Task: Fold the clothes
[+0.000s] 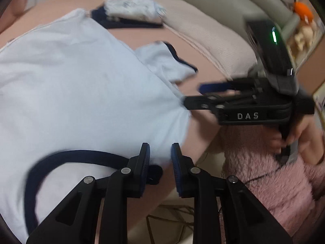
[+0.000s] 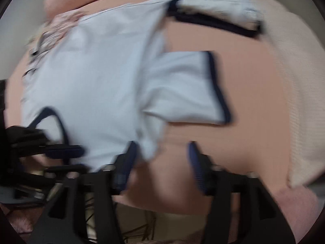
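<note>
A pale blue T-shirt [image 1: 81, 77] with navy trim lies spread on a pink surface [image 1: 203, 65]; it also shows in the right wrist view [image 2: 105, 77], one sleeve [image 2: 182, 87] sticking out to the right. My left gripper [image 1: 160, 152] is open at the shirt's near edge beside the navy collar [image 1: 67, 156], with cloth between the fingers. My right gripper [image 2: 162, 154] is open at the shirt's shoulder edge; it also shows in the left wrist view [image 1: 193, 95], its fingers apart at the shirt's right edge.
A folded stack of clothes, white-patterned on navy [image 1: 132, 12], lies at the far side. A cream blanket [image 1: 213, 40] lies to the right. A pink fluffy sleeve [image 1: 274, 179] covers the person's arm. The surface's near edge [image 2: 162, 205] is just below the grippers.
</note>
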A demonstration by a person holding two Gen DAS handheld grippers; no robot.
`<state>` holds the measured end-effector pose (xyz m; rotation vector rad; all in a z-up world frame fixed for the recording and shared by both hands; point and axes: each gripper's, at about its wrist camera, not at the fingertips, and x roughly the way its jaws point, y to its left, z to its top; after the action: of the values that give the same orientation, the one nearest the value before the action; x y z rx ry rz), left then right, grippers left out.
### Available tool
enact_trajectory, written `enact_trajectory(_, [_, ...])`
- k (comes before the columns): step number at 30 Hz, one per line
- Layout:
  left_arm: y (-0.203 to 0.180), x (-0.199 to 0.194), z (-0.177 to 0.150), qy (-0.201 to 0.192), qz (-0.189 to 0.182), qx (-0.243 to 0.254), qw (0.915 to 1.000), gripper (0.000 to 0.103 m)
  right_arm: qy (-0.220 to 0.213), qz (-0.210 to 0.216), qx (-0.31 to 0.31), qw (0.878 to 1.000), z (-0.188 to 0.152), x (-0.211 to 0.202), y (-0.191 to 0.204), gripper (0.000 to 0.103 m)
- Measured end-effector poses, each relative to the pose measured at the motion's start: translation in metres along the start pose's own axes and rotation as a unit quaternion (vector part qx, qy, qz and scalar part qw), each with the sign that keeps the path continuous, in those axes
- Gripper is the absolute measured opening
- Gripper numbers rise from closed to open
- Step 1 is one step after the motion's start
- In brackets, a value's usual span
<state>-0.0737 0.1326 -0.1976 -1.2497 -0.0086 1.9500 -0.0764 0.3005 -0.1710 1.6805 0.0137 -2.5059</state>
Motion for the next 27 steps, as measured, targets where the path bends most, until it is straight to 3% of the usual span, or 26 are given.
enact_trajectory(1, [0.007,-0.006,0.003,-0.013,-0.005,-0.017,0.9998,0.024,-0.011,0.005,0.010,1.000,-0.001,-0.005,-0.003,0.056])
enact_trajectory(3, [0.018,-0.010,0.010,-0.029,-0.014,-0.043,0.9986,0.024,-0.037,0.065,0.021,0.997,0.002,-0.014,-0.005,0.056])
enact_trajectory(5, [0.022,-0.004,0.013,-0.016,-0.005,-0.048,0.9987,0.024,-0.047,0.098,0.010,0.994,0.005,-0.014,0.001,0.056])
enact_trajectory(8, [0.021,0.013,0.008,0.020,0.020,-0.047,0.9985,0.024,-0.007,0.080,-0.030,0.996,0.008,0.006,0.019,0.053])
enact_trajectory(12, [0.020,-0.007,-0.002,0.029,-0.005,-0.042,0.9987,0.026,0.021,0.044,-0.037,0.998,0.004,0.014,0.022,0.053])
enact_trajectory(14, [0.019,-0.025,-0.010,0.011,-0.031,-0.038,0.9987,0.026,0.020,0.042,-0.023,0.999,0.003,0.010,0.016,0.053])
enact_trajectory(17, [0.021,-0.035,-0.001,-0.018,-0.020,-0.044,0.9986,0.027,-0.016,0.090,0.030,0.995,0.012,-0.001,-0.004,0.053])
enact_trajectory(21, [0.019,-0.025,0.015,-0.017,0.000,-0.042,0.9990,0.027,-0.069,0.077,0.116,0.988,0.034,-0.008,-0.041,0.058])
enact_trajectory(27, [0.015,-0.005,0.031,-0.007,0.011,-0.041,0.9991,0.027,-0.004,0.098,0.173,0.980,0.052,0.038,-0.058,0.062])
